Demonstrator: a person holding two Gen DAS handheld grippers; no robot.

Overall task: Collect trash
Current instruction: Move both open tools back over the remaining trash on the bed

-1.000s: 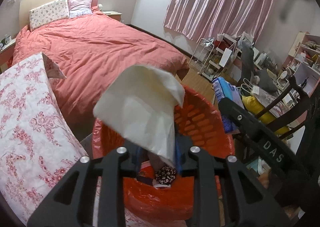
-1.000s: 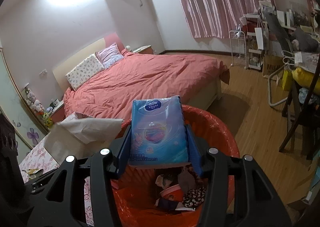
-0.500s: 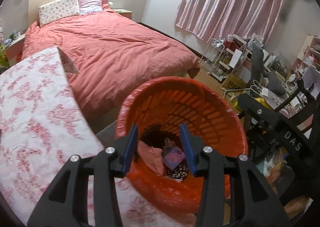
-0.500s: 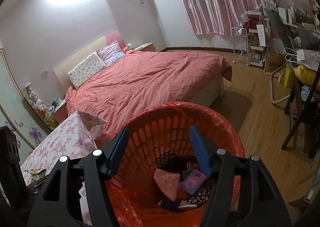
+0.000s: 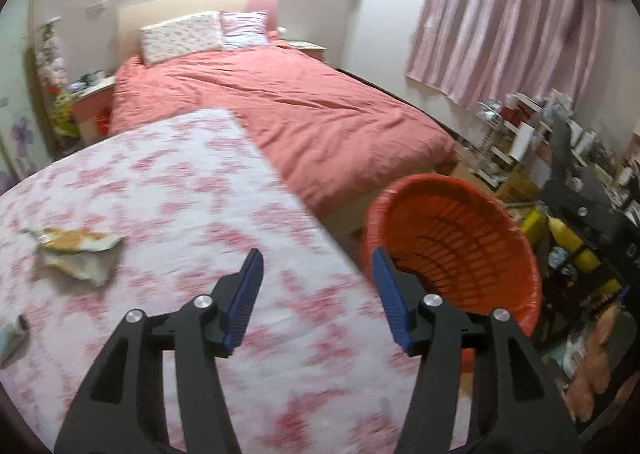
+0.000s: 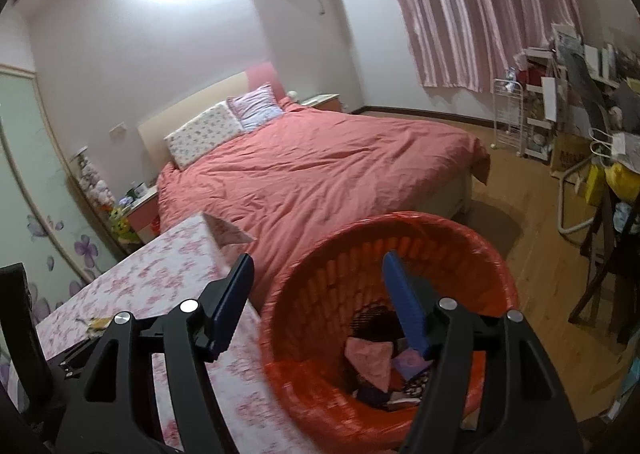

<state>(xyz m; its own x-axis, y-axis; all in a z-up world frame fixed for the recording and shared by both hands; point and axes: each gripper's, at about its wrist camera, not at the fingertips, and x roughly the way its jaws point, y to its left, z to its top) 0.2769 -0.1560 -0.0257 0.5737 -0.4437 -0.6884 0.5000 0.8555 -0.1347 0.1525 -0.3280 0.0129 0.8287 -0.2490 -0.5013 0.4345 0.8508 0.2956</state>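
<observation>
The floral tablecloth (image 5: 192, 189) under the jaws is smeared by motion. A wrapper (image 5: 12, 338) left of the jaws is cut off by the frame edge. Basket contents (image 6: 384, 366) beyond the right jaws are partly hidden and indistinct.

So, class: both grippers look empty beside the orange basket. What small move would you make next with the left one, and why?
Probably swing the left gripper leftward over the floral tablecloth toward the crumpled wrapper. Its jaws are opening with nothing between them, the orange basket already holds dropped trash, and that wrapper lies loose on the cloth, the nearest piece in clear view.
</observation>
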